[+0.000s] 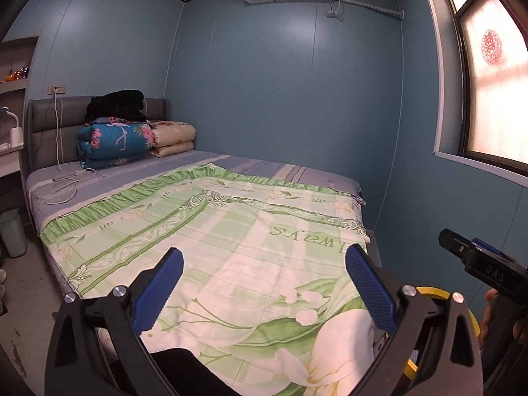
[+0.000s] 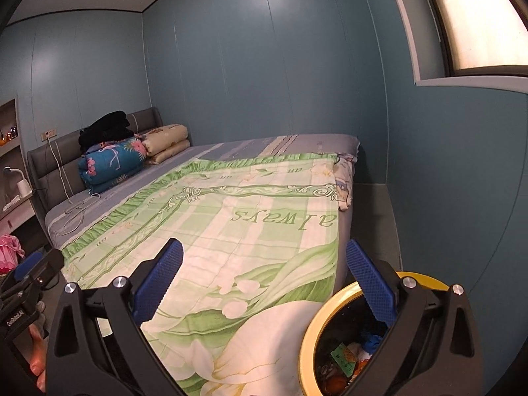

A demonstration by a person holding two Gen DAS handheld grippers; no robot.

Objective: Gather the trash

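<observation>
A: Both claws, left (image 1: 264, 288) and right (image 2: 264, 285), gape wide and empty above the bed (image 2: 231, 231).

B: Trash (image 2: 346, 353) sits in the bin (image 2: 308, 336) beside the bed; we judge the next step is finding more.

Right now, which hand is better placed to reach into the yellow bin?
Right. The right hand-held gripper is open and empty, with the yellow bin directly beneath its right finger and trash visible inside. From the left hand-held gripper, also open and empty, the bin sits off to its right, mostly hidden.
</observation>
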